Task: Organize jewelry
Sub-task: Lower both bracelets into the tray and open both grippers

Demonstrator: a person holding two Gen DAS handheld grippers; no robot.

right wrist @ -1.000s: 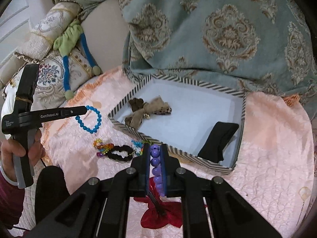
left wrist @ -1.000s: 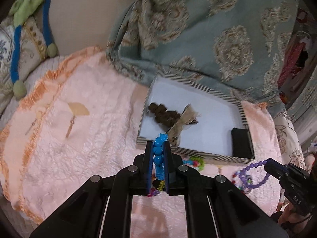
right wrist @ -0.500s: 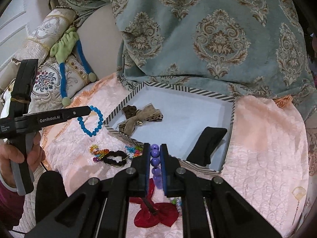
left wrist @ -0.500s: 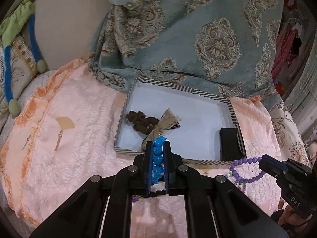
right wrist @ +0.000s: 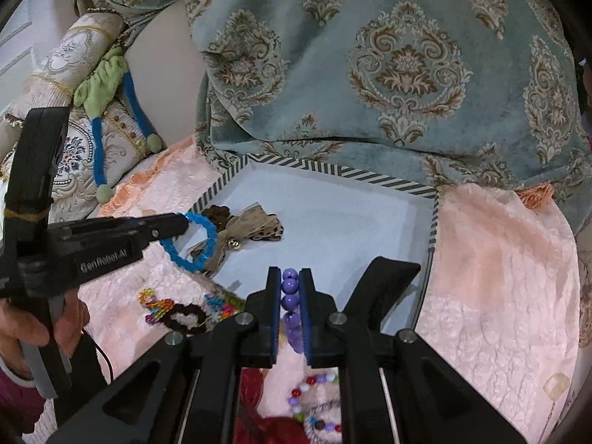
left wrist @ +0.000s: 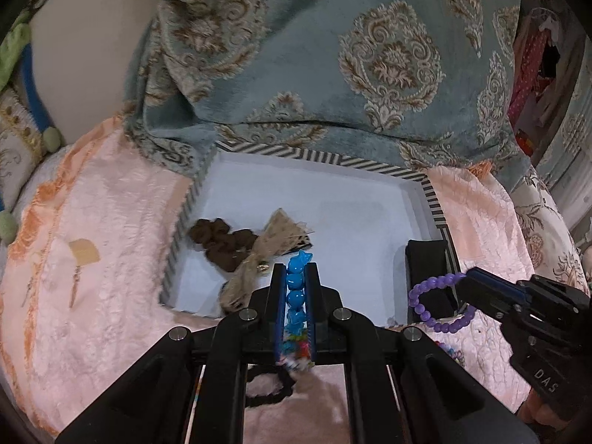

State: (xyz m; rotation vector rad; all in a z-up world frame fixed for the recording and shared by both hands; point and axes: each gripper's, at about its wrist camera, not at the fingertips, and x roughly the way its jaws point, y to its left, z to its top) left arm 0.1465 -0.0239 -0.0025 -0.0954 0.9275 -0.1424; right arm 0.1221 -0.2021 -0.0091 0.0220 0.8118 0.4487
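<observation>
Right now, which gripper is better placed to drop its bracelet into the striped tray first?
Probably the left. In the right wrist view, the left gripper has the blue bracelet hanging over the striped tray, by the bow. The right gripper holds the purple bracelet over the near edge.
</observation>
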